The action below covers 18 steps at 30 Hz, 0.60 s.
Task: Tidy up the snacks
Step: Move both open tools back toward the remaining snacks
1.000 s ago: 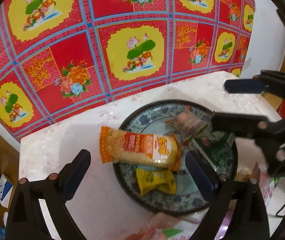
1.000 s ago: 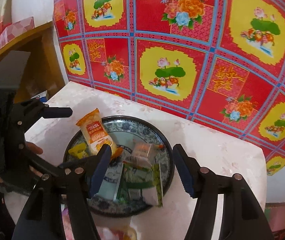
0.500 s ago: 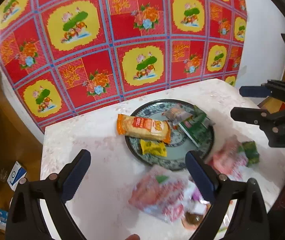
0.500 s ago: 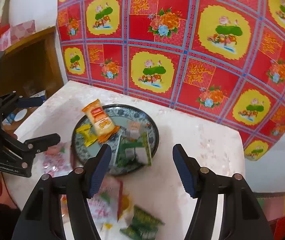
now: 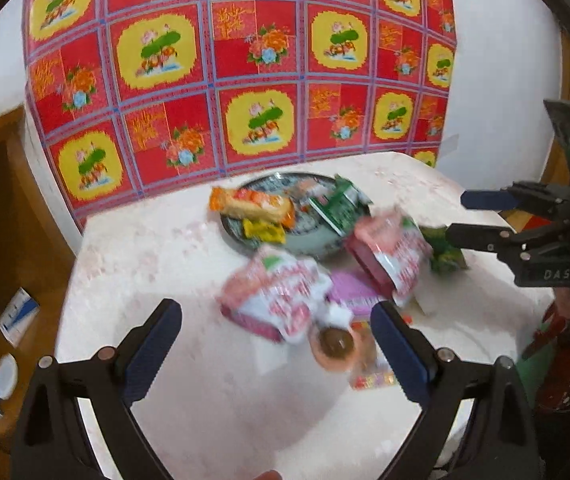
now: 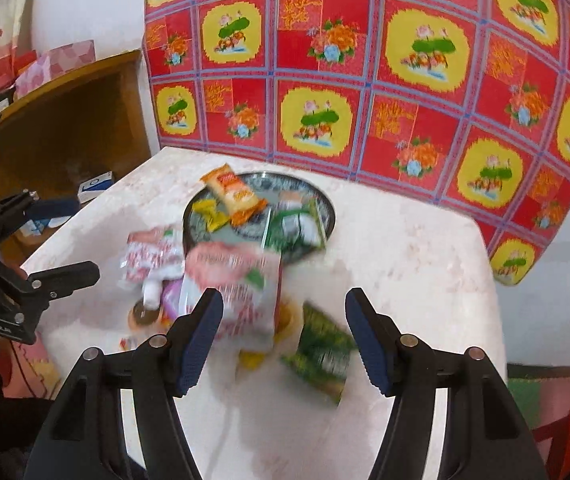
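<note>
A patterned round plate at the back of the white table holds an orange wafer pack, a yellow snack and a green pack. In front of it lie two pink-and-white bags, a purple pack, a round brown snack and a green packet. My left gripper hangs open over the near table, empty. My right gripper is open and empty above the green packet.
A red and yellow flowered cloth covers the wall behind the table. A wooden shelf stands to the left with small boxes on it. The table's right edge drops off beside the green packet.
Both grippers have pulled back from the plate toward the table's near side. The loose snacks in front of the plate have come into view. Both stay open and empty.
</note>
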Tool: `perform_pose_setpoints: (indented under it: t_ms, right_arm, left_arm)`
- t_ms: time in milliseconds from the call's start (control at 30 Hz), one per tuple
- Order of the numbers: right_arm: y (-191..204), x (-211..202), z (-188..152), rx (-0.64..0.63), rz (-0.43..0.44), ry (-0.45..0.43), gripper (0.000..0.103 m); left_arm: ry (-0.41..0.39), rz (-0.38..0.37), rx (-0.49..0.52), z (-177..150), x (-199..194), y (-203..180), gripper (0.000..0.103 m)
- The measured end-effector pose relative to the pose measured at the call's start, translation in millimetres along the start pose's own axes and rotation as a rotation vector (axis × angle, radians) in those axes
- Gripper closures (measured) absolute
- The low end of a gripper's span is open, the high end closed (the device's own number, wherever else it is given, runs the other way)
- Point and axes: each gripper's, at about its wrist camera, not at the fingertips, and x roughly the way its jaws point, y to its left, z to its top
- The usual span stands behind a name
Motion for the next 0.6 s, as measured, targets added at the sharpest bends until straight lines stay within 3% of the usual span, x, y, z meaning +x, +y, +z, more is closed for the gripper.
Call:
perform_pose_setpoints:
  t_ms: [300,600]
  right_arm:
    - [-3,12,-66,0.129,0.038,0.015,0.038]
    - [-7,17,-80,0.157,0.034,-0.042,0.038]
  left_arm:
    - [-0.012,-0.082,-0.085,-46,0,4,0.005]
    - [-0.068,-0.112,-0.089,-60,4,-2,0.011]
